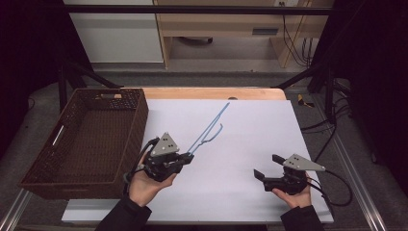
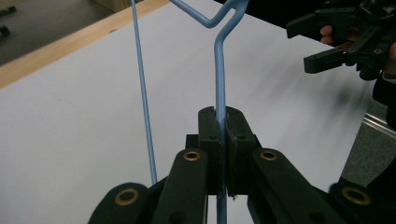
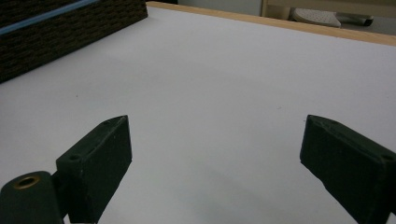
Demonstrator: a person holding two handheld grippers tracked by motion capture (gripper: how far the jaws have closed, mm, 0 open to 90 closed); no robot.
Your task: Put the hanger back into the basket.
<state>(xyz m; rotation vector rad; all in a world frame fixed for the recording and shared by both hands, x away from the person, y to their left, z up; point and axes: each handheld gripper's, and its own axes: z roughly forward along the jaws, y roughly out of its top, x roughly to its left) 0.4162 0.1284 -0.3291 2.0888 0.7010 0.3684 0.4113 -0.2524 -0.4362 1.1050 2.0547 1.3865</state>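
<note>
The left tool (image 1: 185,159) is clamped on one wire of a blue clothes hanger (image 1: 210,127) (its pads meet tight around the thin rod in the left gripper view), which slants up and away over the white surface (image 1: 250,139), beside the brown wicker basket (image 1: 137,120). The right tool (image 1: 267,166) stands wide, nothing between its jaws, well apart from the hanger.

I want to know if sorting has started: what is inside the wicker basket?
The basket looks bare inside: dark woven floor and walls. Its near wall hides the strip of floor behind it. The blue wire hanger sits outside it, clamped in the left gripper.
</note>
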